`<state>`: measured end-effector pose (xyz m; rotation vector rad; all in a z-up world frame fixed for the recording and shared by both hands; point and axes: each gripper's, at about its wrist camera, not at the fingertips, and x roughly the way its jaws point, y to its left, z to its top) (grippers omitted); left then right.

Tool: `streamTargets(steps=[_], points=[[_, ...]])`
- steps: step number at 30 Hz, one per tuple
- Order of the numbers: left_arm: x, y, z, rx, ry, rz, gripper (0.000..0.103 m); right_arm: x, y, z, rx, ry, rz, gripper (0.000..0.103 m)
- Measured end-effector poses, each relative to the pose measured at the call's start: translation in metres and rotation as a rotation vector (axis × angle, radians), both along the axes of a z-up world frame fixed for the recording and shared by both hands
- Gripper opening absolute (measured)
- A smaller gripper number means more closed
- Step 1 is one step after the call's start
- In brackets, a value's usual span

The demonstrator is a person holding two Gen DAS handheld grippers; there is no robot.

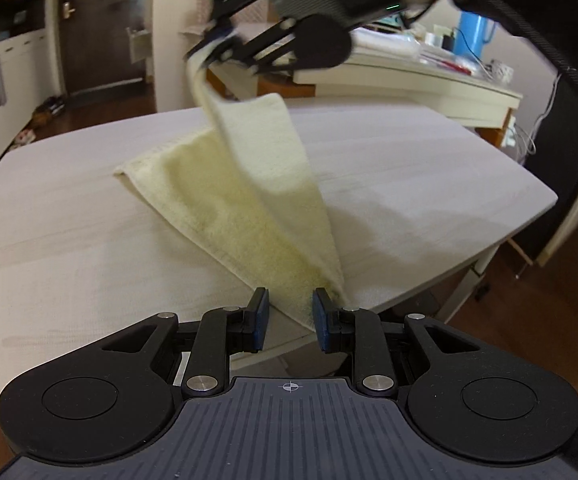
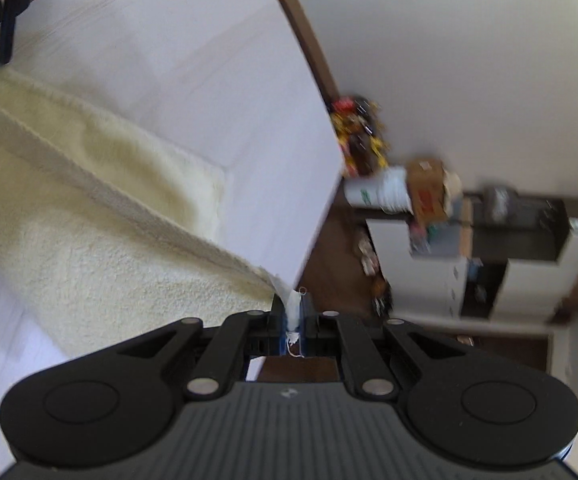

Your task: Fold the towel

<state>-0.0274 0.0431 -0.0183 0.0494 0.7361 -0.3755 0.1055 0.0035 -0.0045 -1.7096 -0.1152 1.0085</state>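
The right tool [image 2: 293,320] is pinching one corner of the pale yellow towel [image 1: 245,200], holding it raised above the worktop [image 1: 57,216]. The remainder of the towel lies on the worktop. The left tool [image 1: 288,318] is spread, its blue pads [image 1: 261,320] either side of the towel's near corner.

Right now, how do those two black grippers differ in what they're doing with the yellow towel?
The right gripper is shut on a corner of the towel, held up off the table; the left gripper is open, low at the table's near edge, with the towel's near corner between its blue pads, not pinched. The right gripper looks blurred; the left looks sharp. Both are the same black build.
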Motion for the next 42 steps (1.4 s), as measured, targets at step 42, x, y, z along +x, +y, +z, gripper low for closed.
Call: streamTargets(steps=[42], points=[[0.143,0.086,0.036,-0.034,-0.054,0.079,0.033,-0.154,-0.061,0.022,0.601,0.714,-0.479,0.045]])
